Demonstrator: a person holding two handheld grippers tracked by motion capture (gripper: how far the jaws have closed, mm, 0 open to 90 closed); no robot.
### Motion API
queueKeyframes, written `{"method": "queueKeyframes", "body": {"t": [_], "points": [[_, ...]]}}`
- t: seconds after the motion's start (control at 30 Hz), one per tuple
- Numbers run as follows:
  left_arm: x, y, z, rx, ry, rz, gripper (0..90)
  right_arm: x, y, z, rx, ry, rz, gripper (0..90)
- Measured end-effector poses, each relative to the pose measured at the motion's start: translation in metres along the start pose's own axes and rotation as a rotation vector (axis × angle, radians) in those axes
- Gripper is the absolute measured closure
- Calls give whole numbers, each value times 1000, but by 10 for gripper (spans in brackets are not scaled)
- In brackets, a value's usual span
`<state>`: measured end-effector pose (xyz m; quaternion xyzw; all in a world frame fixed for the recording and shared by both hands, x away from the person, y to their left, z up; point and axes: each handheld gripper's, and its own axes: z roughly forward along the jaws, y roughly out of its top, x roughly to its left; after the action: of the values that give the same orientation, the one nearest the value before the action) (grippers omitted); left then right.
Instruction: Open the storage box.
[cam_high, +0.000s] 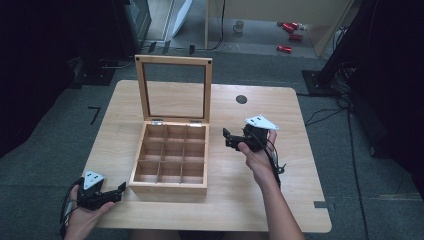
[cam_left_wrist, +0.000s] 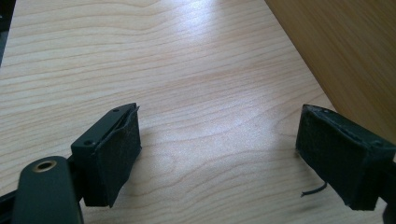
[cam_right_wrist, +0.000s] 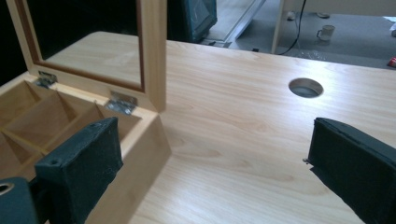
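High view: I'm holding the left gripper (cam_high: 121, 188) w/ jaws spread at the table's (cam_high: 300, 150) near-left edge, just beside the wooden box (cam_high: 170, 160); box sits mid-table, glass lid (cam_high: 174, 89) standing upright. Right gripper (cam_high: 226, 137) is hovering just right of the box, jaws apart, empty.

Left gripper view: I'm facing bare tabletop, box wall at right.

Right gripper view: I'm nearing the hinged corner (cam_right_wrist: 122, 102). Best approach, I'd say: go slow, square to the lid frame.

No readable labels anywhere.

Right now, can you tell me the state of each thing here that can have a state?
wooden box: open, compartments empty
glass-paned lid: raised upright on its hinges
left gripper: open, holding nothing, at the box's front left corner
right gripper: open, holding nothing, right of the box
mug: upright on the floor
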<state>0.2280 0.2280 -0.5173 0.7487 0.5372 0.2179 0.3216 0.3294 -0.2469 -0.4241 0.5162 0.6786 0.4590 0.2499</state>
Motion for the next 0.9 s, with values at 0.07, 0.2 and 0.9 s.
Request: {"method": "queueKeyframes", "body": {"t": [0.07, 0.2, 0.9], "points": [[0, 0, 0, 0, 1, 1, 146, -3, -4, -3, 4, -5, 2, 27], [0, 0, 0, 2, 6, 6, 146, -12, -13, -11, 5, -19, 7, 27], [-1, 0, 0, 4, 6, 12, 147, -65, -76, -52, 63, -140, 61, 27]]}}
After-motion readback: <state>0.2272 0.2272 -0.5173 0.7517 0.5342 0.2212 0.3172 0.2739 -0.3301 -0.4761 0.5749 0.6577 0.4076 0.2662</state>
